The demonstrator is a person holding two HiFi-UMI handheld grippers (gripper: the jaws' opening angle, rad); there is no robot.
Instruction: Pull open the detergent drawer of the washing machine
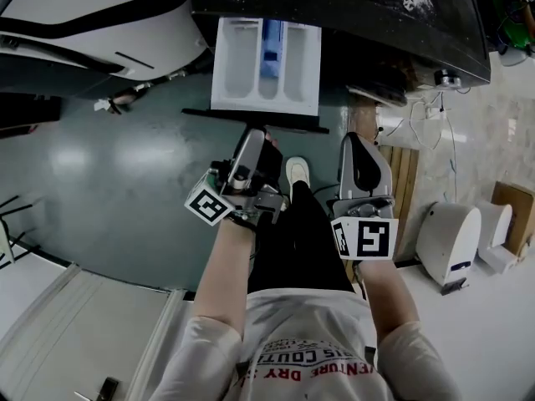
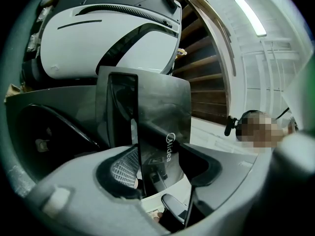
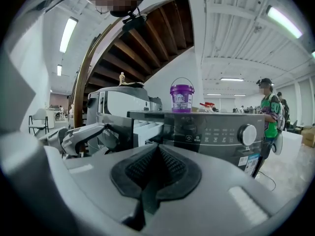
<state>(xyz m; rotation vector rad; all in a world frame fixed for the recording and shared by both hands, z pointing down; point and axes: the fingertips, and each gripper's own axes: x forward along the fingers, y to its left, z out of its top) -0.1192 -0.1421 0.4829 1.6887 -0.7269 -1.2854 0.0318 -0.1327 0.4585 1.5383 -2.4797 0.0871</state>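
Jutting well out of the dark washing machine (image 1: 376, 15), the detergent drawer (image 1: 226, 65) lies open to the head view, so the task looks nearly or fully done. Its white tray is split into three long channels: the middle one carries a blue insert (image 1: 270, 48), the outer two look bare, and whether any powder or liquid lies in them I cannot tell. The left gripper (image 1: 255, 136) pinches the drawer's glossy dark front panel (image 2: 157, 107) between its pads, the panel standing edge-on in the left gripper view. The right gripper (image 3: 156, 168) hangs just beside it with its jaws pressed together on nothing, pointing at the control face and its round knob (image 3: 247, 134). From here the main risk, as I judge it, is overpulling: any further tug could slam the tray against its stop or drag it off its runners. The slick panel could also slip from the pinch if the pull goes skew, and a sideways pull might jam the tray. A purple tub (image 3: 181, 96) on the machine's top could be shaken by a jolt.
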